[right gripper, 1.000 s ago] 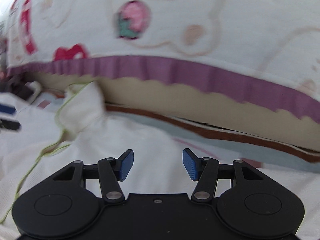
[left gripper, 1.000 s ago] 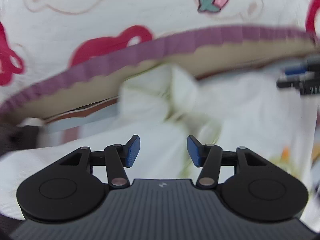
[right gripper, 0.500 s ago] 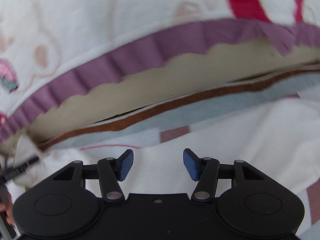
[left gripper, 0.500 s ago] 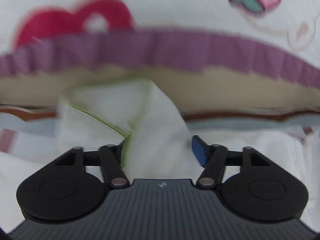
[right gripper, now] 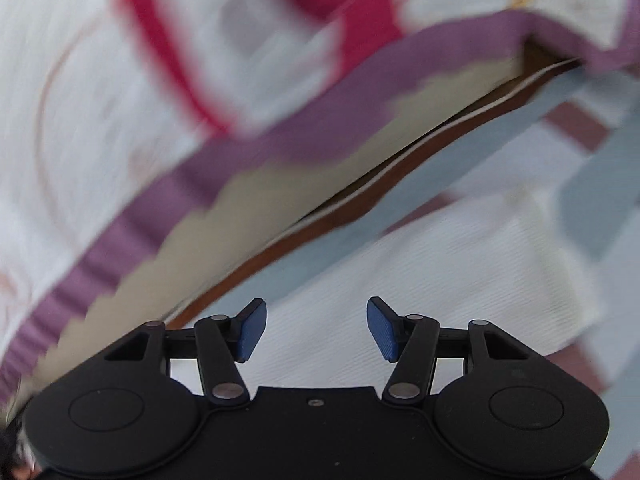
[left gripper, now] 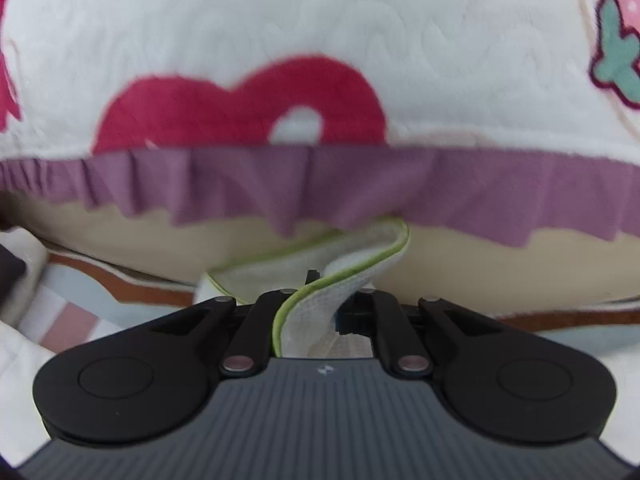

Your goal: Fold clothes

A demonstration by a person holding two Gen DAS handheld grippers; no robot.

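One claw [left gripper: 316,312] pinches garment [left gripper: 320,300].

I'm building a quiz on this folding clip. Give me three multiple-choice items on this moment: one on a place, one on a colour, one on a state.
1. Where is the garment's green-edged corner?
A. between the left gripper's fingers
B. under the quilt
C. in the right gripper

2. What colour is the quilt's ruffle?
A. green
B. purple
C. orange

3. What state is the right gripper in?
A. shut on cloth
B. shut on nothing
C. open

Answers:
1 A, the piped fold rises from between the closed fingers in the left wrist view.
2 B, a purple frill runs along the quilt's edge.
3 C, its blue pads stand apart over white cloth, holding nothing.
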